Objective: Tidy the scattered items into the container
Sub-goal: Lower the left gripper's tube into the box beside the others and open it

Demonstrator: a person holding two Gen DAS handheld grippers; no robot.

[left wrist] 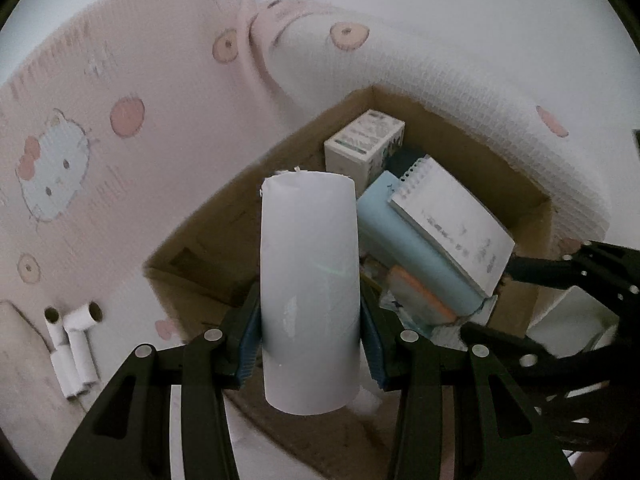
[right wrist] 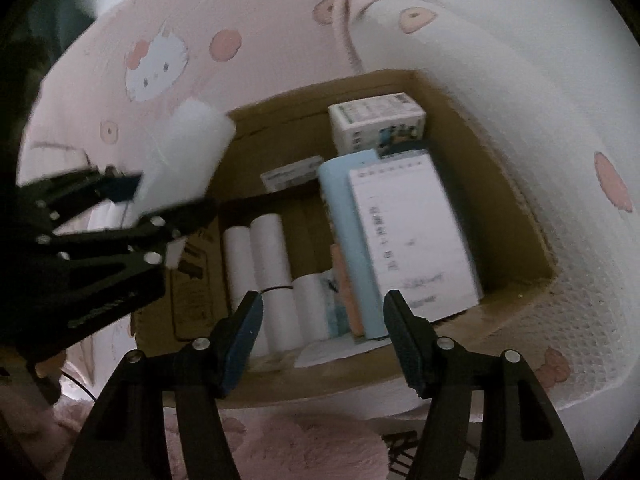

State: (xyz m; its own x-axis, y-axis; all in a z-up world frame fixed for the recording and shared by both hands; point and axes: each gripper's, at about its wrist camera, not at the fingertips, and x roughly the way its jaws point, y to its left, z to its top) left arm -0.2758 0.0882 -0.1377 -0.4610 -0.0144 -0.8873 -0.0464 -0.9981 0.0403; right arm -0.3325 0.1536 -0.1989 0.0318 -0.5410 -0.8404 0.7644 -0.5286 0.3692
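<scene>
Left wrist view shows our left gripper (left wrist: 310,334) clamped on a white paper roll (left wrist: 309,292), held upright over the near edge of the cardboard box (left wrist: 224,216). Inside lie a spiral notepad (left wrist: 452,222), a blue book (left wrist: 416,252) and more rolls (right wrist: 264,268). Our right gripper (right wrist: 324,340) hangs with its jaws apart above the box, holding nothing.

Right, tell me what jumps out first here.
The white paper roll clamped upright in the left tool, held over the cardboard box. Inside the box, a spiral notepad leans on a light blue book, with white rolls beside them.
</scene>
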